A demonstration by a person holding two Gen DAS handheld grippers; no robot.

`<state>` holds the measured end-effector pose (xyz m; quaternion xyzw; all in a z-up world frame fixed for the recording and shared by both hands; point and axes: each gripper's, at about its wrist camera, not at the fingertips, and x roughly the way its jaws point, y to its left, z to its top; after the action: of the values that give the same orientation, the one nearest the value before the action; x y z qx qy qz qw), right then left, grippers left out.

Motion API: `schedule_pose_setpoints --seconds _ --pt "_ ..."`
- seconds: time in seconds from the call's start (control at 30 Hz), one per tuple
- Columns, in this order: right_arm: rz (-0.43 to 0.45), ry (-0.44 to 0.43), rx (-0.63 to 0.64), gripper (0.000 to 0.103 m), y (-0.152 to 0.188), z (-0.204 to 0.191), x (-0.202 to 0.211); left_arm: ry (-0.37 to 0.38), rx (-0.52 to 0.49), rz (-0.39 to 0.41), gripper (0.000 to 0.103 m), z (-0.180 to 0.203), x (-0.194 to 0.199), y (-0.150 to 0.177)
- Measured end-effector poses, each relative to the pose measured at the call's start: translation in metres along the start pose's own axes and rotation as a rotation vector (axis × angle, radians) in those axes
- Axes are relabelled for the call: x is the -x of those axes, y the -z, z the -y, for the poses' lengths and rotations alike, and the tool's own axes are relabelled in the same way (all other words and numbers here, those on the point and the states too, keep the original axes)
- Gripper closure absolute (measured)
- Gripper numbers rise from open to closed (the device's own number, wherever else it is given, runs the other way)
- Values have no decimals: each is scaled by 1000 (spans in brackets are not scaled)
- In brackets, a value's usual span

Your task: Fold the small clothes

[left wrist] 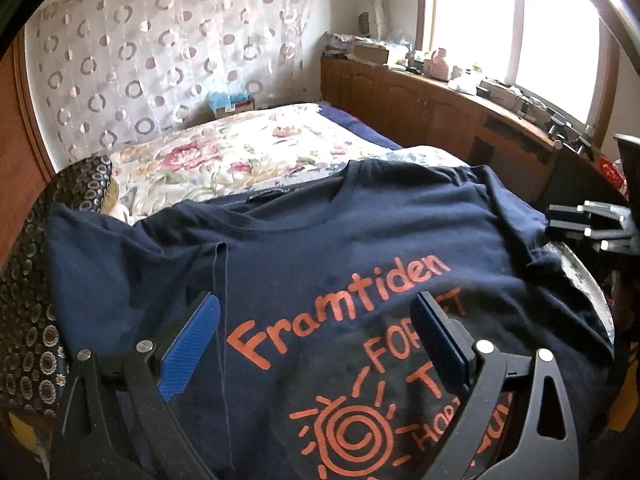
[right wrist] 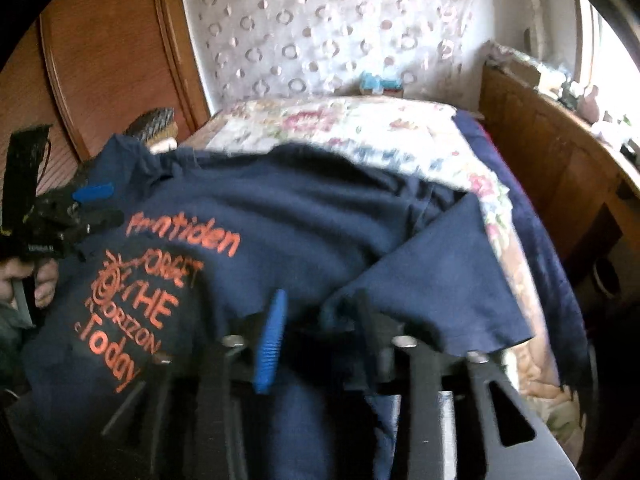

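A patterned dark pillow (left wrist: 28, 280) sits at the bed's left edge, the floral bedspread (left wrist: 224, 152) behind, a wooden cabinet (left wrist: 432, 108) right. The navy T-shirt (left wrist: 360, 240) lies print-up under the left gripper (left wrist: 316, 332), jaws wide; the right gripper (right wrist: 320, 320) stands part open at its sleeve, gripping nothing

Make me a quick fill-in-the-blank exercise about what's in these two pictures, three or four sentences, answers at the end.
1. The navy T-shirt has lettering printed in the colour ____.
2. The T-shirt lies on a bed whose cover has a ____ pattern.
3. The jaws of the left gripper stand ____ above the shirt.
4. The pads on the left gripper's fingers are coloured ____.

Answers: orange; floral; open; blue
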<state>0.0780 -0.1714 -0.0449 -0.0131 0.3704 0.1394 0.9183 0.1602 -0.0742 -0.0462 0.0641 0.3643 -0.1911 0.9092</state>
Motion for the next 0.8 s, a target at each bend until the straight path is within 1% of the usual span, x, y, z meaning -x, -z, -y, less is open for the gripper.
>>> schedule_pose_setpoints --seconds 0.1,0.2,0.3,0.5,0.67,0.8 --pt "36 23 -13 58 -4 8 12 10 -2 10 6 1 5 2" --pt "42 85 -31 58 -5 23 14 16 -3 14 6 4 5 2" --pt "15 151 -49 57 -1 40 4 18 -8 12 6 6 5 4" --pt "-63 223 -119 57 15 68 -26 20 -13 -5 6 7 2 8" --pt "-93 243 -185 57 21 79 -40 24 -14 -17 6 9 -1 11" --pt "-99 201 -203 58 14 83 -42 26 -12 -17 6 9 -1 11"
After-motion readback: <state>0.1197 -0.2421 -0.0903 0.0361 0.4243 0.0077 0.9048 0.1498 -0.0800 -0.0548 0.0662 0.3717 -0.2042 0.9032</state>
